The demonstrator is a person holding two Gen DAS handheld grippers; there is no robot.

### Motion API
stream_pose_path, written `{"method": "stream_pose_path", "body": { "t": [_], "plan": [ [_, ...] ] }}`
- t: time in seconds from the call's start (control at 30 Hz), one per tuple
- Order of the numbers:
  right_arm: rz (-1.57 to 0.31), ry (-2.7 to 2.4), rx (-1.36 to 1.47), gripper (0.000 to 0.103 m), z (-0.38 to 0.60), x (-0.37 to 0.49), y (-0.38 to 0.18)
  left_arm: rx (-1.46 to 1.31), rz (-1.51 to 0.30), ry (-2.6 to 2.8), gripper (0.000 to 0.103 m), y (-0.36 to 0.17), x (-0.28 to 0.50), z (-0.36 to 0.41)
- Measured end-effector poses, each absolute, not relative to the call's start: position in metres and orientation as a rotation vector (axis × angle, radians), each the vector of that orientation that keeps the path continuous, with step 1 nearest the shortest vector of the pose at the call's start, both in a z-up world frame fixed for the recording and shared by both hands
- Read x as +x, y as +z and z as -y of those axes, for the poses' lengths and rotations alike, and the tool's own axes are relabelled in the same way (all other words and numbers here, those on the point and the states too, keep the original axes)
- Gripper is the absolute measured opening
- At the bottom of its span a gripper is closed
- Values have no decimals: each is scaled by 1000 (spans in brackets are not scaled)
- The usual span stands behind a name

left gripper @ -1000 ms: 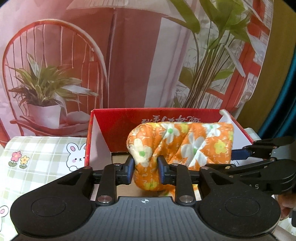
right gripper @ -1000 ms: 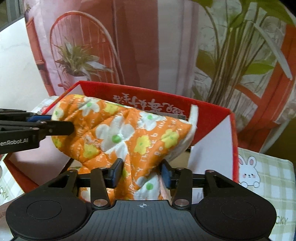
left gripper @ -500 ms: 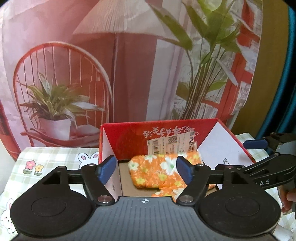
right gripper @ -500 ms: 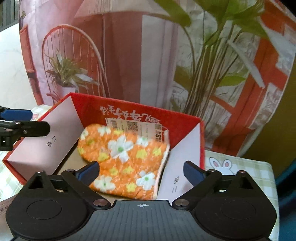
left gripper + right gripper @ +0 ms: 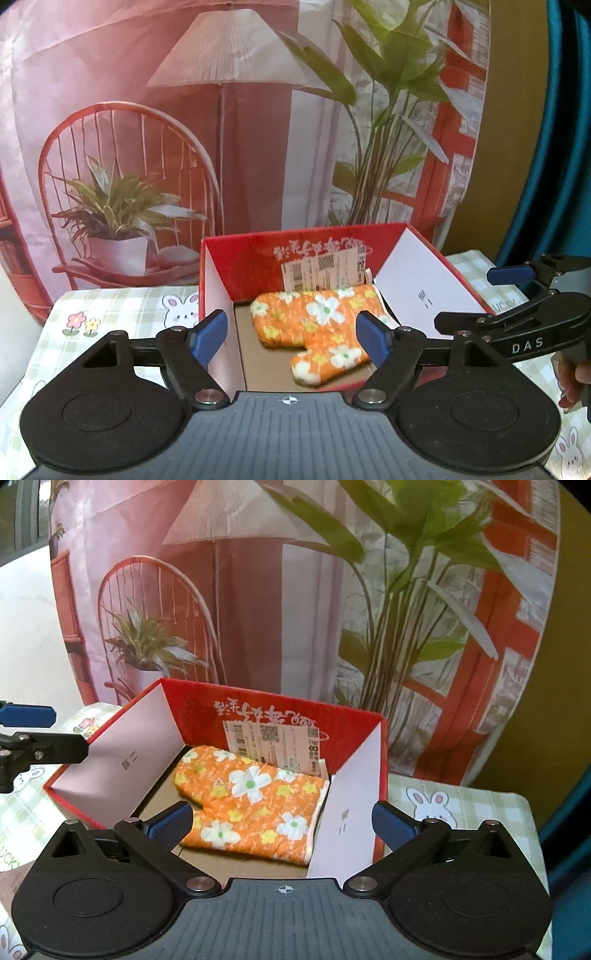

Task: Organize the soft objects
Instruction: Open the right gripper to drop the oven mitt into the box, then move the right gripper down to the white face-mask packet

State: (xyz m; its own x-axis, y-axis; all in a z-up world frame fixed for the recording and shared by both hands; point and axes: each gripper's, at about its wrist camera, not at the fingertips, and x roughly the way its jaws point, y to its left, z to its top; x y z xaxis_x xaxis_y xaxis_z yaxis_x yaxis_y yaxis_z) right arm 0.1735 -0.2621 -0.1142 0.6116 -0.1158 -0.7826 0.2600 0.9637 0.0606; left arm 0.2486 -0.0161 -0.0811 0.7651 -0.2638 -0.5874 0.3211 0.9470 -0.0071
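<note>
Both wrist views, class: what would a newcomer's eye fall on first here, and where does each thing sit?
The orange flowered oven mitt lies flat on the floor of the open red box, below a white barcode label on the back wall. Both the left gripper and right gripper hang open before it, holding nothing.

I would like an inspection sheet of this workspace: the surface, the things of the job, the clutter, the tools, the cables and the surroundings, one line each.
Surface: checked tablecloth with rabbit prints.
Job's things: orange flowered oven mitt lies flat inside the open red box.
Clutter: barcode label leans on the box's back wall.
Tools: left tool and right tool are both open with nothing gripped; their jaws have just been opening, and the mitt lies beyond them in the box.
Cables: nothing seen.
Surroundings: printed backdrop showing a lamp, chair and plants.
</note>
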Motion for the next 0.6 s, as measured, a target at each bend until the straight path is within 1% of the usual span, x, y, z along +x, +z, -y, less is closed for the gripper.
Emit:
{"method": "stream_pose_path", "body": {
  "t": [0.6],
  "plan": [
    [-801, -233, 213, 102, 242, 98, -109, 66, -647, -330, 79, -96, 195, -5]
  ]
}}
